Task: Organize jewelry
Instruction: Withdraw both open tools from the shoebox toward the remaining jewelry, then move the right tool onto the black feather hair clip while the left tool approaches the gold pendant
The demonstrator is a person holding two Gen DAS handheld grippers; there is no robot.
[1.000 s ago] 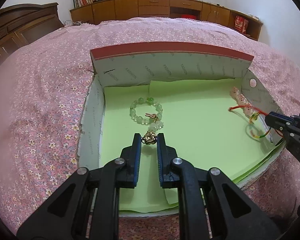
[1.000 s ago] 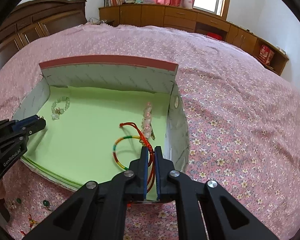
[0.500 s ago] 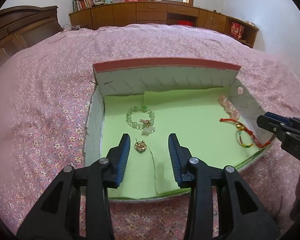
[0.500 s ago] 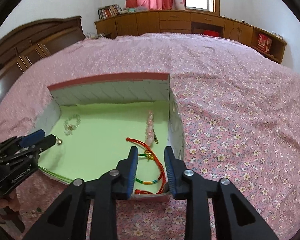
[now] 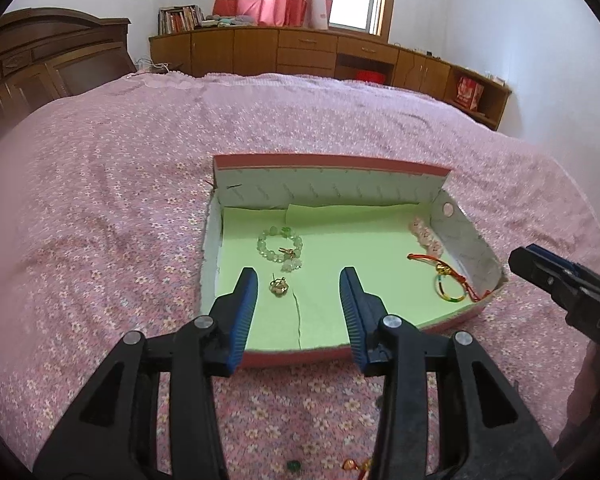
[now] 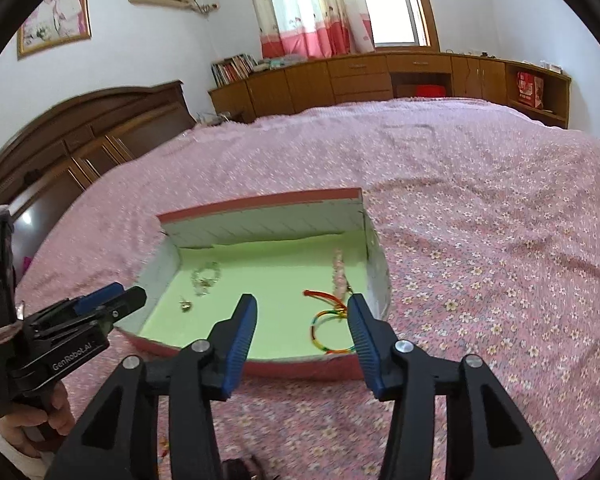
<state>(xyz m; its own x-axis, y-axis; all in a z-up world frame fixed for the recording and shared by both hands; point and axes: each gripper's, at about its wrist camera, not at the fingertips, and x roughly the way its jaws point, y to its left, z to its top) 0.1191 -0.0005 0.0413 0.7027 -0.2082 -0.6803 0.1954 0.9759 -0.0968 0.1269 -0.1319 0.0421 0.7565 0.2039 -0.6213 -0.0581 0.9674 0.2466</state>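
Left gripper (image 5: 298, 296): black frame, blue ribbed pads, jaws parted and just widened; nothing gripped. It hangs over the near edge of the box.

Small gold-coloured charm (image 5: 279, 286): lies loose on the lining, in the gap between the left pads but below them, nearer the left pad and untouched.

Pale green bead bracelet with a gold clasp and a white flower pendant (image 5: 281, 245): closed ring, flat on the lining, just beyond the charm.

Right gripper (image 6: 302, 318): same build, jaws parted wider and just widened; nothing gripped. It hangs over the near right part of the box.

Rainbow-striped cord bangle tied with red string and a gold bead (image 6: 332, 330): lies on the lining between and below the right pads, closer to the right pad, free of both. The red string trails away from the gripper toward the pink beads.

Strand of pale pink beads (image 6: 339, 271): stretched along the right wall, beyond the bangle.

Shallow cardboard box with red outer edge, white inner walls and light green paper lining (image 5: 332, 178): open-topped, resting on a pink floral bedspread (image 5: 100, 220). It holds all four pieces, green bracelet and charm on the left, bangle and pink strand on the right, well apart.

A hand (image 6: 32, 424) holds the left gripper's handle.
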